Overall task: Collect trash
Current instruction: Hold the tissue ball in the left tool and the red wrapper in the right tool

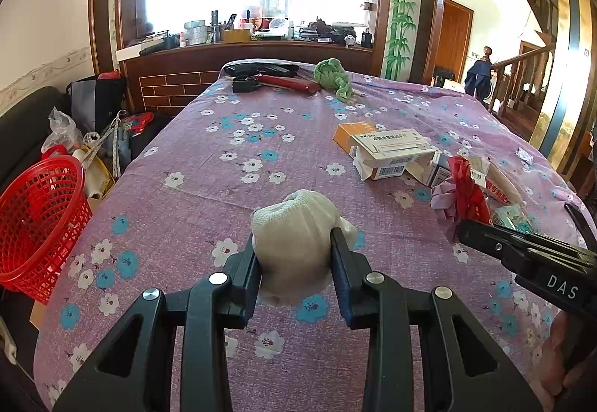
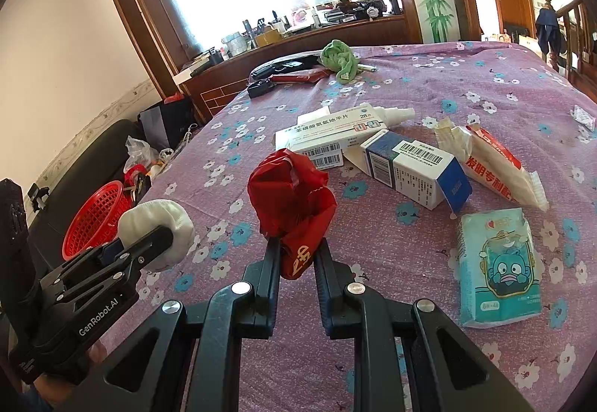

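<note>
Currently, the left gripper [image 1: 294, 244] is clamping a white wad [image 1: 294, 225] between nearly closed jaws, and the right gripper [image 2: 296, 251] is pinching a red bag [image 2: 289, 192] by its lower folds, jaws almost together; both loads are hanging above the tablecloth [image 1: 261, 150]. The likely next stage is carrying each to the red basket [image 1: 33, 221], which is standing off the table's left edge, well apart from both grippers. Risk: the bag is being held by thin crumpled film only, so it may be slipping free during a swing across the table; the soft wad may be compressing and working loose. The two grippers are travelling close together and could be colliding on the way left. The basket appears empty in what the mesh is showing; its floor is partly hidden. Boxes [image 2: 377, 147], a wipes pack [image 2: 492, 165] and a tissue pack [image 2: 498, 262] are waiting on the cloth.
</note>
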`<state>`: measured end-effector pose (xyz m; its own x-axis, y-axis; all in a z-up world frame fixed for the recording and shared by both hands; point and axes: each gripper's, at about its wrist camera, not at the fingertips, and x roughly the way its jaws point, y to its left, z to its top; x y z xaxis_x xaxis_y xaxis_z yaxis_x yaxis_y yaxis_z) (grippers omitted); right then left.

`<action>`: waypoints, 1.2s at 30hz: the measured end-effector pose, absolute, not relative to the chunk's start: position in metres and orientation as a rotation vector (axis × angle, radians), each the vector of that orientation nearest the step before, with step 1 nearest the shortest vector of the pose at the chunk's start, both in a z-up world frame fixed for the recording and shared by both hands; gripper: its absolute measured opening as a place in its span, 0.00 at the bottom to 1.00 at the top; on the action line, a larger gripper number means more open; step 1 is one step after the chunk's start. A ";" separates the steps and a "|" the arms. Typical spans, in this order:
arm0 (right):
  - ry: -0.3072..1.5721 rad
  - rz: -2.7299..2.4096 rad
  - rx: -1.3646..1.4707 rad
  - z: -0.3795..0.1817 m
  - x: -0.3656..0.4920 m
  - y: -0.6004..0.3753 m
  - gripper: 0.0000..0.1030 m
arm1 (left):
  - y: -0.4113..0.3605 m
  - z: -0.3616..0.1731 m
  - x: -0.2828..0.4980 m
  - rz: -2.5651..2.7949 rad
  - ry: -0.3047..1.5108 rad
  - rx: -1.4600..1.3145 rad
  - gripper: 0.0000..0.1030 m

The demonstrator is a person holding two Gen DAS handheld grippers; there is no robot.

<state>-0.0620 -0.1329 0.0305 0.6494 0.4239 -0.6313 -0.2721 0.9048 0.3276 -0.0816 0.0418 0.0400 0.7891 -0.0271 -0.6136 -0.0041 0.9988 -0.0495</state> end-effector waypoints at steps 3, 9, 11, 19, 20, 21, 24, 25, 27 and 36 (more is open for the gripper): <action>0.769 0.398 0.212 0.031 -0.062 -0.133 0.19 | 0.042 0.040 -0.082 -0.010 0.661 -0.048 0.32; 0.769 0.398 0.210 0.031 -0.062 -0.133 0.19 | 0.042 0.039 -0.082 -0.005 0.663 -0.047 0.32; 0.769 0.398 0.211 0.031 -0.063 -0.133 0.19 | 0.042 0.039 -0.082 -0.006 0.663 -0.047 0.32; 0.769 0.397 0.211 0.031 -0.063 -0.133 0.19 | 0.044 0.038 -0.083 -0.001 0.664 -0.046 0.32; 0.768 0.396 0.211 0.031 -0.063 -0.133 0.19 | 0.045 0.038 -0.084 0.002 0.664 -0.046 0.32; 0.769 0.396 0.210 0.031 -0.062 -0.133 0.19 | 0.045 0.038 -0.084 0.005 0.665 -0.046 0.32; 0.771 0.391 0.207 0.030 -0.061 -0.133 0.19 | 0.046 0.037 -0.084 0.014 0.670 -0.044 0.32; 0.773 0.384 0.204 0.030 -0.061 -0.133 0.19 | 0.047 0.037 -0.084 0.015 0.671 -0.043 0.32; 0.776 0.366 0.196 0.029 -0.061 -0.133 0.19 | 0.045 0.038 -0.084 0.023 0.671 -0.041 0.32; 0.787 0.370 0.171 0.029 -0.072 -0.130 0.19 | 0.048 0.038 -0.083 0.040 0.689 -0.051 0.32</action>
